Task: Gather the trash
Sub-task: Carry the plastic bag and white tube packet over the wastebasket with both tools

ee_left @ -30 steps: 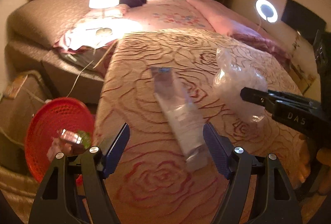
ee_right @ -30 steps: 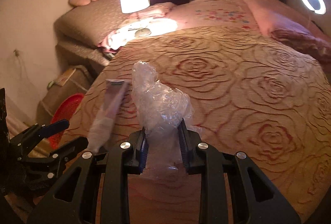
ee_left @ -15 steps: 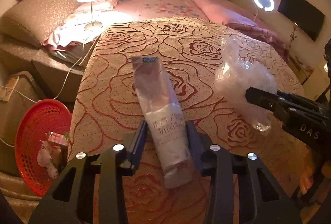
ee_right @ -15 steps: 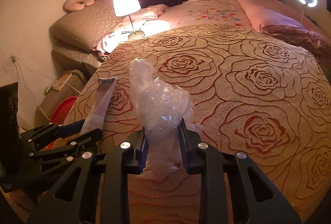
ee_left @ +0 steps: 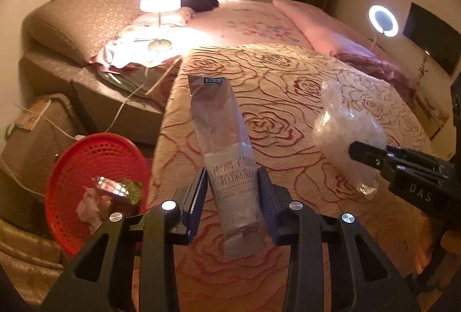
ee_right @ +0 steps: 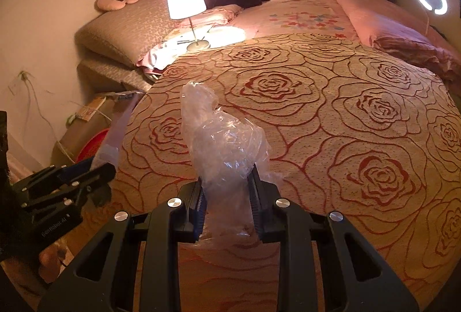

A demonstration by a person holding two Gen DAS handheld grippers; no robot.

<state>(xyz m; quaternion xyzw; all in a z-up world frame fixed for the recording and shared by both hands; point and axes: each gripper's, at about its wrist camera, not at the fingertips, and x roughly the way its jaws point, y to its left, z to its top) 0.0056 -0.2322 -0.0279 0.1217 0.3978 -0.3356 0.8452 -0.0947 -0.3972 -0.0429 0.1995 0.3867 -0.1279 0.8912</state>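
Holding two pieces of trash above the rose-patterned bedspread point(ee_left: 288, 99), so the pick-up step looks done: left gripper point(ee_left: 232, 191) clamped on a silver tube-shaped packet point(ee_left: 222, 145), jaws having just been closing around it; right gripper point(ee_right: 227, 197) pinched on a crumpled clear plastic bag point(ee_right: 224, 145). Next, by judgement, carrying both over the bed edge to the red basket point(ee_left: 86, 156) on the floor (already holding some wrappers), then releasing above its rim without snagging the lamp cord.
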